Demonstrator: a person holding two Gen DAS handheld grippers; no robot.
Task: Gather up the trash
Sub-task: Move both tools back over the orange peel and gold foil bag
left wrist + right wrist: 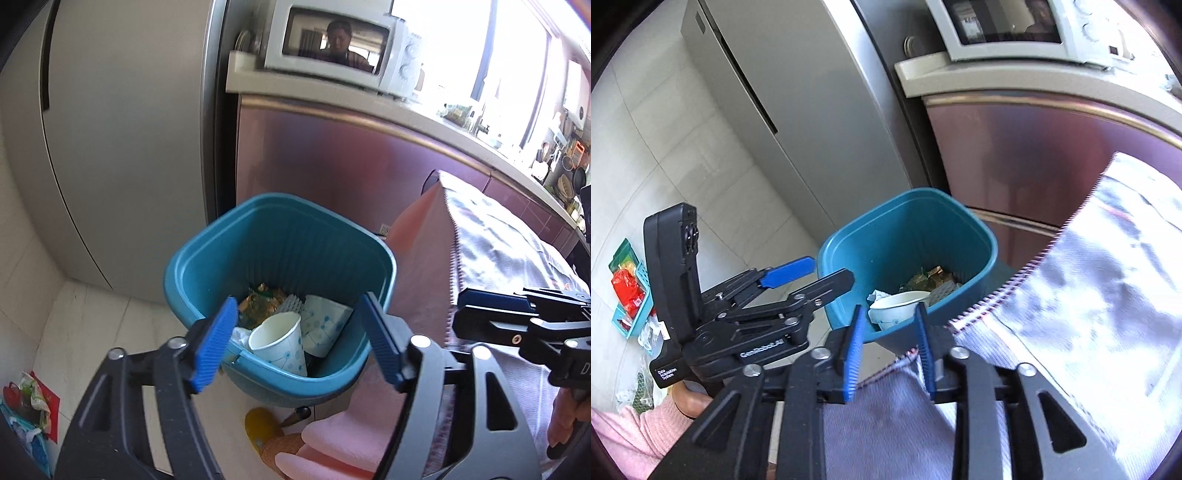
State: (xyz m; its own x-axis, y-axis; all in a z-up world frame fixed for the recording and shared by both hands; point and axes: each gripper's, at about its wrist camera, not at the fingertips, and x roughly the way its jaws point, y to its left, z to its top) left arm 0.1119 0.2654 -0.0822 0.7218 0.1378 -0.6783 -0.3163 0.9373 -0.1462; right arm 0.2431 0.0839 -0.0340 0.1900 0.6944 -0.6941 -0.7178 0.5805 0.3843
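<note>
Both tongs hang over a teal plastic trash bin [207,273], and neither has hold of anything. Left tongs [299,343] stand wide apart, their ribbed blue rubber pads [216,343] set on black metal arms, with nothing between them but the view down into the bin. Right tongs [892,354] are parted only a little, their narrow blue ridged pads [855,354] framing the near rim of the bin without touching it. No earlier view is given, so how they came to this position cannot be told. The bin is a smooth, rounded-square tub with fine vertical ribbing on its inner wall, standing on the pale tiled floor [92,332] beside a table edge draped in a woven grey cloth [1089,295] with a stitched hem. Inside the bin lie the collected pieces: a white paper cup [277,341] with a light blue pattern, tipped on its side with its round mouth open; a second, flattened paper cup [325,325] of the same print; crinkled gold foil wrappers [258,301]; and a small ridged white plastic piece [291,304]. Behind the bin stands a tall grey refrigerator [110,147] and a glossy reddish cabinet front [332,147], with a white microwave [332,44] on the tabletop above.
</note>
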